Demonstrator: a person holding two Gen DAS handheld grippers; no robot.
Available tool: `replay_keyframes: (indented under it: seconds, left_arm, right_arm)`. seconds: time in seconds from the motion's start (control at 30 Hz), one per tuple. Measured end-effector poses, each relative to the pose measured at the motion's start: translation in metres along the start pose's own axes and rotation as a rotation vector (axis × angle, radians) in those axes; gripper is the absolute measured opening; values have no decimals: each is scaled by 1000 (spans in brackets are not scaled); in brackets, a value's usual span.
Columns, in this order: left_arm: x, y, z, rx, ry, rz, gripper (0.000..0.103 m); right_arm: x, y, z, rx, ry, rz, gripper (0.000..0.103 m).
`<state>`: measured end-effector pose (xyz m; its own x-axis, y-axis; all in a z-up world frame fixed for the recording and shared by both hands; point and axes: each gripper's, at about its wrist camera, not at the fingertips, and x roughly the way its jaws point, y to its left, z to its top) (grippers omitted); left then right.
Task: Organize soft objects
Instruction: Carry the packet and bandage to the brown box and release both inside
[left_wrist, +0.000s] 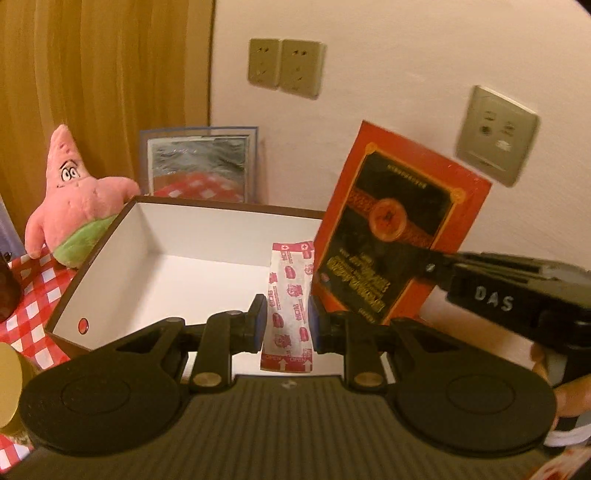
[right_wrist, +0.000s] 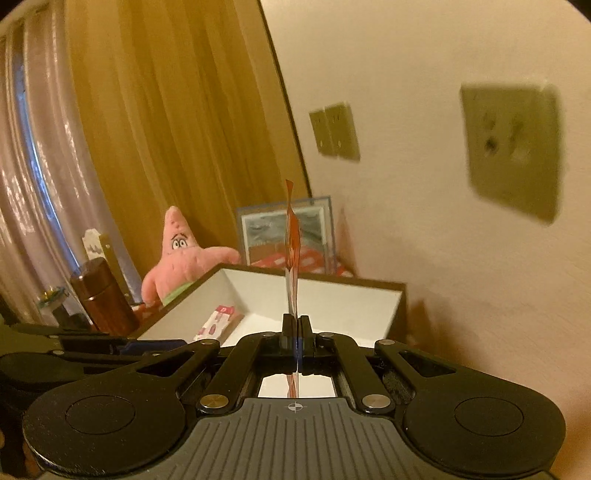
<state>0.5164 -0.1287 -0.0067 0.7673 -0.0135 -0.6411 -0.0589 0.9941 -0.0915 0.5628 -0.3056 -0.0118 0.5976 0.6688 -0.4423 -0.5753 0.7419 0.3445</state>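
Left gripper (left_wrist: 287, 320) pinches a bandage packet (left_wrist: 289, 306) over the white box (left_wrist: 110, 251); right gripper (right_wrist: 294, 332) clamps a red packet (left_wrist: 399, 229) beside it, near the pink plush (left_wrist: 74, 199).

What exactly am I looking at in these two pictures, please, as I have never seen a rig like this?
There is no robot here: a person holds a hand-held gripper in each hand, and each carries a fisheye camera looking along its two fingers.

The left camera shows the left hand-held gripper pinching a plaster packet above an open white box. The right one reaches in from the side, holding a red card.

The right camera sees that card edge-on in its shut gripper, with the packet lower left.

A pink starfish plush sits on the checked cloth beside the box; a framed picture leans against the wall.
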Motion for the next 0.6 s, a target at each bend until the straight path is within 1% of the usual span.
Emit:
replay_keyframes:
  seconds: [0.1, 0.13, 0.17, 0.23, 0.27, 0.3, 0.43, 0.5, 0.57, 0.6]
  left_arm:
    - [12, 5, 4, -8, 17, 18, 21]
    - [16, 7, 5, -10, 23, 20, 21]
    - [18, 7, 4, -9, 28, 25, 21]
    - [24, 9, 4, -7, 37, 29, 21]
    - [26, 10, 4, -6, 42, 31, 21]
    - [28, 10, 4, -6, 46, 31, 21]
    - [35, 11, 2, 0, 57, 24, 22]
    - [38, 12, 2, -3, 60, 23, 25]
    - [39, 13, 2, -4, 62, 16, 39]
    - [40, 14, 2, -2, 62, 16, 43]
  right_arm:
    - [25, -6, 0, 24, 32, 10, 1]
    - [35, -10, 1, 43, 73, 15, 2]
    - [43, -14, 1, 64, 101, 18, 5]
    - [51, -21, 0, 81, 113, 6, 29]
    - [52, -23, -1, 82, 110, -10, 51]
    - [51, -25, -1, 80, 108, -15, 56]
    - [47, -27, -5, 61, 124, -29, 56]
    - [45, -25, -6, 51, 130, -41, 56]
    - [41, -25, -8, 42, 129, -46, 56]
    - [41, -24, -8, 39, 130, -49, 57]
